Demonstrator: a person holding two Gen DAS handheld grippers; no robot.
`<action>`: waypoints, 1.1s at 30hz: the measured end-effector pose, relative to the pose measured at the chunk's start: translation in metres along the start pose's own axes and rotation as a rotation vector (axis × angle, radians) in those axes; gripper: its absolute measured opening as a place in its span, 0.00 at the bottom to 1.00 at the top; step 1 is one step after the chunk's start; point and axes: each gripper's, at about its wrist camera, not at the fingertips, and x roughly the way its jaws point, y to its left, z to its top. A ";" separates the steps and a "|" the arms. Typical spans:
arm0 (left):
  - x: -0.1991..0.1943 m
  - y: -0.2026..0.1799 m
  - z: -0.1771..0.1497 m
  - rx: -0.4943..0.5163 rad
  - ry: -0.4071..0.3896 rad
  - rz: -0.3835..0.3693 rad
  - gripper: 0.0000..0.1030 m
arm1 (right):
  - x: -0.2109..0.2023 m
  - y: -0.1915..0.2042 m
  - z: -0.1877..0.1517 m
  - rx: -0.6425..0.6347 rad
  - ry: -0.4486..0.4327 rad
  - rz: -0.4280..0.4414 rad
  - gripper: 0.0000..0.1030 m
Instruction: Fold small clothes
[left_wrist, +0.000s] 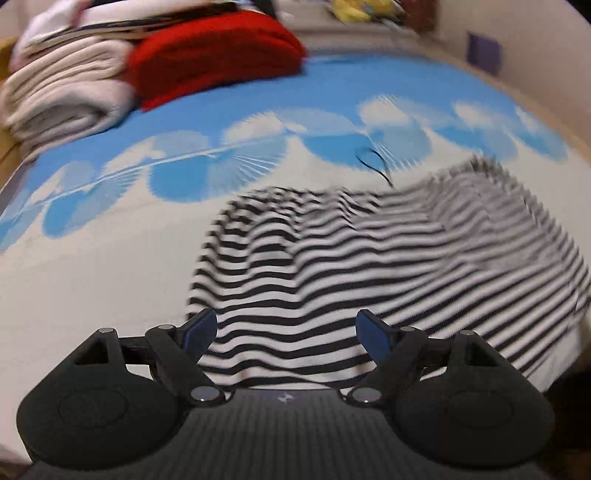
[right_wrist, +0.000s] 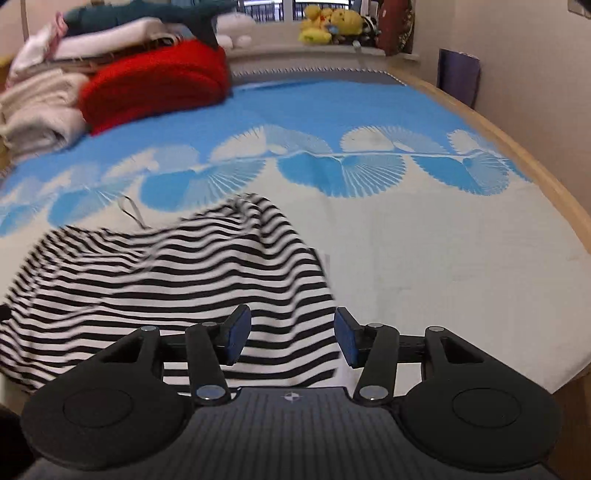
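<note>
While the striped cloth (left_wrist: 369, 258) lies rumpled on the bed cover (left_wrist: 92, 277), the left gripper (left_wrist: 286, 334) hangs over its near edge. Its two blue pads stand wide apart and pinch nothing. The cloth shows in the gap between them, lower down, and it spreads away to the right in this view.

In the right wrist view, the right gripper (right_wrist: 291, 338) hangs over the other near corner of the cloth (right_wrist: 166, 280). Its blue pads are spread too, with nothing squeezed between them. Most of the cloth lies to its left.

The cloth is soft and bumpy, with thin black and white stripes. The bed cover is smooth, white near the grippers and blue farther off, with round fan shapes. A thin dark loop of string (left_wrist: 373, 162) lies at the cloth's far edge. Far off sit a fuzzy red folded blanket (right_wrist: 155, 85) and a cream one (right_wrist: 33, 110). No writing can be read.
</note>
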 end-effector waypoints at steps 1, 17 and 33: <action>-0.007 0.006 -0.002 -0.035 -0.007 0.004 0.84 | -0.004 0.002 -0.003 0.005 -0.006 0.009 0.50; -0.014 0.074 -0.058 -0.509 0.136 -0.023 0.34 | -0.001 0.008 -0.024 -0.022 0.009 0.030 0.50; 0.032 0.096 -0.089 -0.750 0.309 0.002 0.54 | 0.024 0.023 -0.023 -0.054 0.111 0.045 0.50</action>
